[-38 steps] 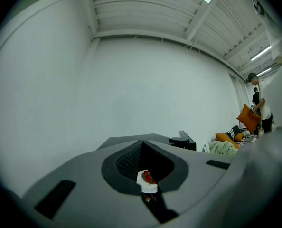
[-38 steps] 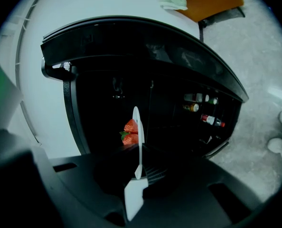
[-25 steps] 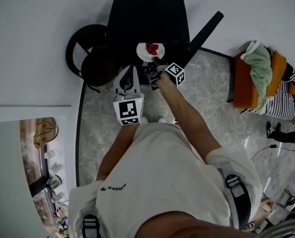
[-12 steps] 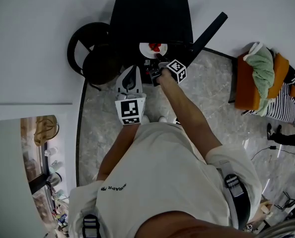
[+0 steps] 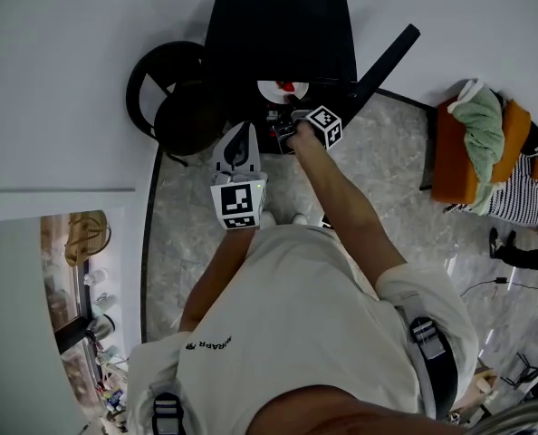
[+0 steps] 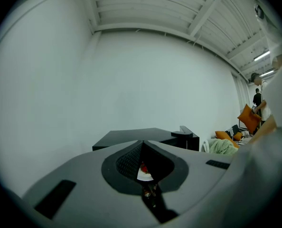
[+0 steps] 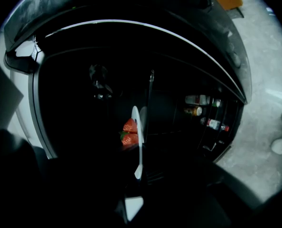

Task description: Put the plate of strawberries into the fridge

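- The right gripper [image 5: 285,114] has its jaws closed on the near rim of the white plate [image 7: 136,137]. In the right gripper view the plate shows edge-on, running straight out from between the jaws.
- The strawberries [image 7: 130,131], red with a bit of green leaf, lie on the plate toward its far end.
- In the head view the plate is at the front opening of the black fridge [image 5: 278,25], partly under the front edge of the fridge top. Whether it rests on a shelf cannot be told, as the inside is too dark.
- The fridge door [image 5: 385,57] stands open to the right of the plate. Its inner shelf holds a row of small bottles [image 7: 205,112].
- The left gripper [image 6: 142,145] holds nothing. Its jaws meet at the tips, and it hangs over the floor [image 5: 378,161] just short of the fridge front, left of the right gripper.
- A round black chair [image 5: 174,98] stands against the fridge's left side.
- A heap of clothes on an orange seat [image 5: 477,134] is well off to the right.
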`<state>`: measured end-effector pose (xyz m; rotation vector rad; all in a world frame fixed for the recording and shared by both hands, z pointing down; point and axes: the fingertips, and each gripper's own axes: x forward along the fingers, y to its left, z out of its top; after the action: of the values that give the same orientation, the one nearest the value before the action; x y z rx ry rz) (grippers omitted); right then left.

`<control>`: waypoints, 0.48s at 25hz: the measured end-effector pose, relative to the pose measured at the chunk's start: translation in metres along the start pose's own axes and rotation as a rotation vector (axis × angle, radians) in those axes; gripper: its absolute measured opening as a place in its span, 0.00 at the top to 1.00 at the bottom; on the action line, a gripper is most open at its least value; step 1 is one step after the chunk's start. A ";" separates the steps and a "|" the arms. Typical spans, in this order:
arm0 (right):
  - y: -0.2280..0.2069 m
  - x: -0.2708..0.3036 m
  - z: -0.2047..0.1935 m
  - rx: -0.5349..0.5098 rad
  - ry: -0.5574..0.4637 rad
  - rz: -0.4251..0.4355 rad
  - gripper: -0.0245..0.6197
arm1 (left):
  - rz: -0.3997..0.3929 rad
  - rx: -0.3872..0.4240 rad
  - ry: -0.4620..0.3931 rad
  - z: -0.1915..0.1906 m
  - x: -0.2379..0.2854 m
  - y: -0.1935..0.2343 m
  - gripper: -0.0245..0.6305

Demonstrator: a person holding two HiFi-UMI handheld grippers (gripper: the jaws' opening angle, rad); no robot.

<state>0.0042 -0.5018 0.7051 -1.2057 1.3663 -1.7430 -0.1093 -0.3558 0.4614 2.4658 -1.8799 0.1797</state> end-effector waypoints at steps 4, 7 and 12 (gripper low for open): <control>0.001 0.000 0.001 -0.003 -0.003 0.003 0.93 | 0.001 -0.007 0.002 0.001 -0.001 0.003 0.96; 0.004 0.003 0.001 0.000 -0.008 0.010 0.93 | 0.002 -0.008 0.001 0.001 0.000 0.004 0.96; 0.004 0.005 0.001 0.004 -0.016 0.021 0.93 | 0.001 -0.004 0.007 -0.002 -0.002 0.005 0.96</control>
<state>0.0029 -0.5083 0.7026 -1.1965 1.3604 -1.7174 -0.1149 -0.3546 0.4628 2.4584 -1.8772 0.1834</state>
